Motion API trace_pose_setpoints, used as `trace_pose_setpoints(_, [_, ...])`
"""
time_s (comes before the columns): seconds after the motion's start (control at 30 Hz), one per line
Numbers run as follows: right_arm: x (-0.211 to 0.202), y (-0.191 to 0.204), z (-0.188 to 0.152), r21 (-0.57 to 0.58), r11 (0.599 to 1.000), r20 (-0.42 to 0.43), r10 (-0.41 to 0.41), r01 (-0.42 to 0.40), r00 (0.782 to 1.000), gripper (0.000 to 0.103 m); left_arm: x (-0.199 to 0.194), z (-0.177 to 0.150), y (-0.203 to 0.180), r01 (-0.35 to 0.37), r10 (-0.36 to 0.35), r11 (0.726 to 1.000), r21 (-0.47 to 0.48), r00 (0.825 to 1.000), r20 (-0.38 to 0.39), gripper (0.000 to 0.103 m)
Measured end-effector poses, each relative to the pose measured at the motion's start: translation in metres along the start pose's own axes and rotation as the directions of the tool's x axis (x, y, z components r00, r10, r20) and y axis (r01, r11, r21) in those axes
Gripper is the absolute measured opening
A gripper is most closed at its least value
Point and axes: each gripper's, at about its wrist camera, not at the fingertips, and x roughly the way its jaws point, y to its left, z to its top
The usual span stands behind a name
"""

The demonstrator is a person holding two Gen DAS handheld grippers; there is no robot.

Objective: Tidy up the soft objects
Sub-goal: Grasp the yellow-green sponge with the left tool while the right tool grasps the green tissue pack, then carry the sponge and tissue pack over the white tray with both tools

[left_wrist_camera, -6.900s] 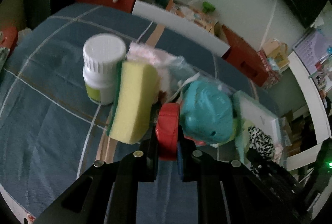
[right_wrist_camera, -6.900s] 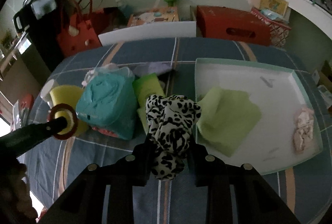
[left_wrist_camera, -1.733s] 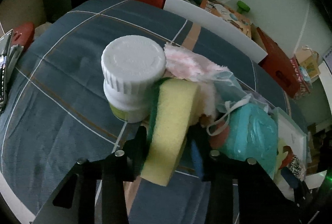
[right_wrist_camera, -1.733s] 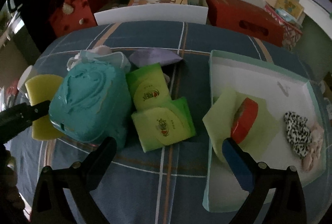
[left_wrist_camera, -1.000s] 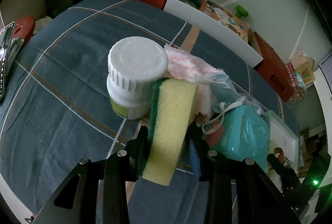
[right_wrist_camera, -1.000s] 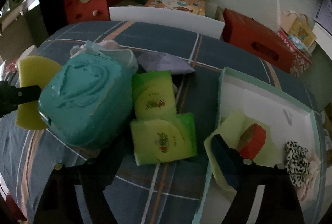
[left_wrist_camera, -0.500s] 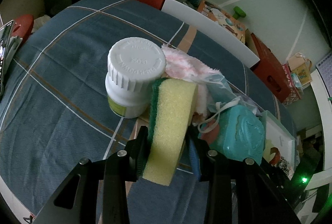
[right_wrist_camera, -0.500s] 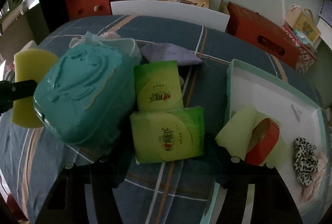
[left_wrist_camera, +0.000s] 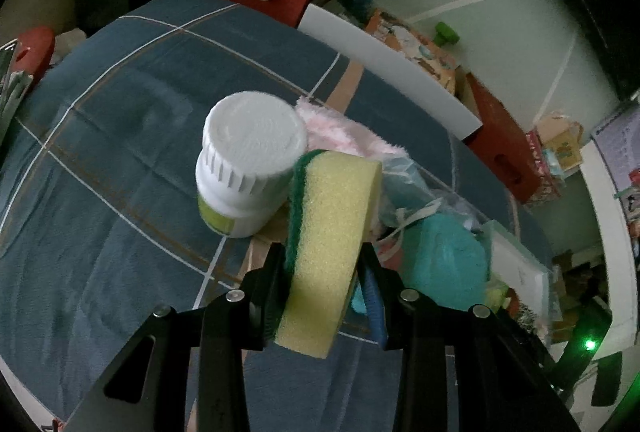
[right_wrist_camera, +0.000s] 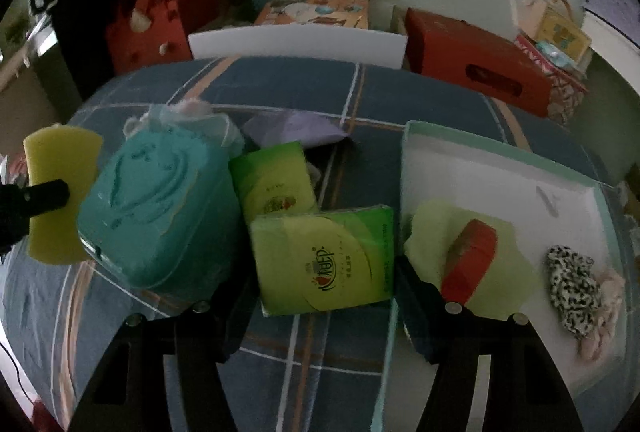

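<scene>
Clamping a yellow sponge (left_wrist_camera: 332,252) with a green scouring side, the left gripper (left_wrist_camera: 324,284) has its fingers (left_wrist_camera: 272,288) pressed on both flat faces, and the sponge stands on edge between them. Just behind it on the blue plaid cloth (left_wrist_camera: 100,232) is a white bottle (left_wrist_camera: 248,167) with a ribbed cap, touching the sponge's green side. A fluffy pink cloth (left_wrist_camera: 340,131) lies behind both, and a teal wipes pack (left_wrist_camera: 444,256) sits to the right, next to a clear bag with white strings.

The right gripper (right_wrist_camera: 324,296) has just been closing its fingers (right_wrist_camera: 416,292) around a green tissue pack (right_wrist_camera: 328,264). They stand on either side of the pack at its edges; whether they already press on it I cannot tell. A second green tissue pack (right_wrist_camera: 276,179) lies just beyond the first, touching it, with a pale purple cloth (right_wrist_camera: 292,127) farther back. The teal wipes pack is to the left, and past it the sponge shows in the other gripper.

To the right is a shallow white tray (right_wrist_camera: 500,167) with a pale green rim. Inside it lie a light green cloth (right_wrist_camera: 432,232), a red tape roll (right_wrist_camera: 472,256) resting tilted on that cloth, and a black-and-white spotted scrunchie (right_wrist_camera: 568,288) beside a pink one near the right wall.
</scene>
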Motion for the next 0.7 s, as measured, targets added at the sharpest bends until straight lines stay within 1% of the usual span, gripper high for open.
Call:
trace_pose_setpoints(0.1, [-0.011,-0.007,0.0,0.043,0.999,0.023,0.004,-0.005,1.0,0.068,-0.004,0.002,-0.002,0.023,-0.023,1.0,0.009,1.0,0.01,0.038])
trace_pose_setpoints(0.17, [-0.017,-0.011,0.002,0.07,0.998,0.036,0.002,-0.005,0.999,0.068,-0.007,0.004,-0.004,0.024,-0.024,1.0,0.019,0.999,0.022,0.038])
trace_pose_setpoints(0.37, [-0.031,-0.027,0.011,0.117,0.992,0.064,-0.061,0.053,0.996,0.068,-0.021,0.011,-0.014,0.022,-0.028,0.997,0.067,0.996,0.085,0.038])
trace_pose_setpoints(0.47, [-0.032,-0.035,0.016,0.156,0.982,0.037,-0.111,0.104,0.993,0.068,-0.025,0.014,-0.019,0.03,-0.039,0.996,0.088,0.994,0.102,0.038])
trace_pose_setpoints(0.6, [-0.035,-0.05,0.022,0.21,0.971,0.023,-0.125,0.117,0.992,0.068,-0.025,0.016,-0.03,0.035,-0.05,0.991,0.127,0.992,0.112,0.038])
trace_pose_setpoints(0.7, [-0.04,-0.061,0.032,0.233,0.957,0.017,-0.181,0.172,0.983,0.068,-0.025,0.016,-0.039,0.032,-0.05,0.988,0.154,0.992,0.117,0.038])
